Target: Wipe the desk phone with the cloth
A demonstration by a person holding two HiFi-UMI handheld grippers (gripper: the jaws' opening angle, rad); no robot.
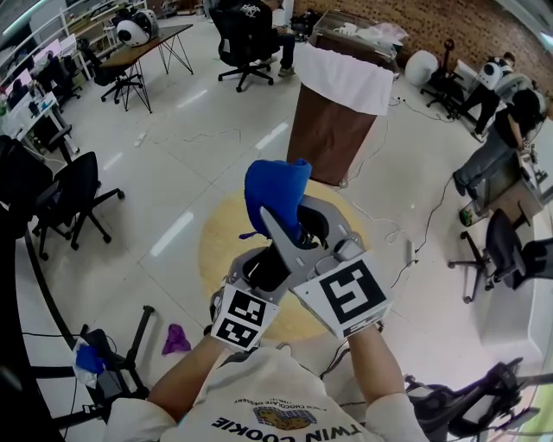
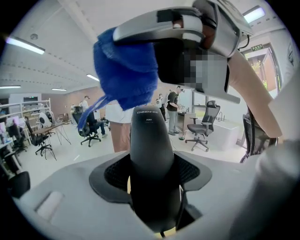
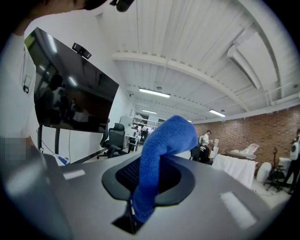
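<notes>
We looked down on a glossy white floor (image 1: 173, 164) with a round tan patch (image 1: 220, 250) on it; whether that was a mat or a low tabletop we could not tell. Beyond it stood a brown box-shaped stand (image 1: 328, 138), draped at the top with a white sheet (image 1: 346, 78). Black office chairs (image 1: 76, 194) stood at the left, up from them a trestle-legged desk (image 1: 151, 43), and loose cables (image 1: 428, 229) trailed over the floor at the right. A red brick wall (image 1: 406, 26) closed the far side. Overhead ran a white ribbed ceiling (image 3: 197, 42) with strip lights (image 3: 154, 93), and a large dark screen (image 3: 70, 101) stood on a stand by a white wall.
</notes>
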